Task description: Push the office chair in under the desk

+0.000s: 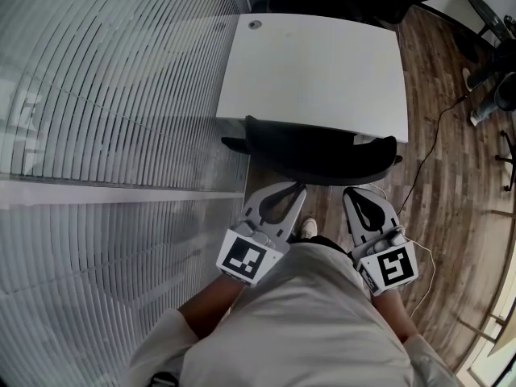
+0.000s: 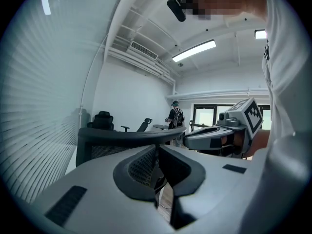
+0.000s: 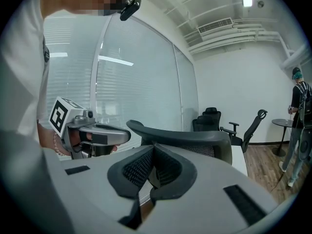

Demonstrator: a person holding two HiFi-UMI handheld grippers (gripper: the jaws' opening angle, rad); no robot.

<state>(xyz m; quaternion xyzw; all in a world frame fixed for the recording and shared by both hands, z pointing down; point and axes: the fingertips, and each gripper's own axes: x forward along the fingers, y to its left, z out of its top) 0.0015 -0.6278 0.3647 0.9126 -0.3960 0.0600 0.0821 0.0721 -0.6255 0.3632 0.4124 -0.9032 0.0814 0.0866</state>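
Chair: office chair stands at the near edge of the white table, its dark curved backrest overlapping that edge and its seat hidden beneath.
Left side: left hand-held gripper has its jaws pressed together on nothing, tips at the backrest's left part.
Right side: right hand-held gripper is likewise closed and empty, tips at the right part.
Direction: backrest lies straight ahead of both, its long axis running side to side across them, with the table beyond; neither is clearly nearer.
Contact: touching or just short, I cannot tell.
Progress: chair looks nearly tucked in.
Surroundings: glass wall on the left.
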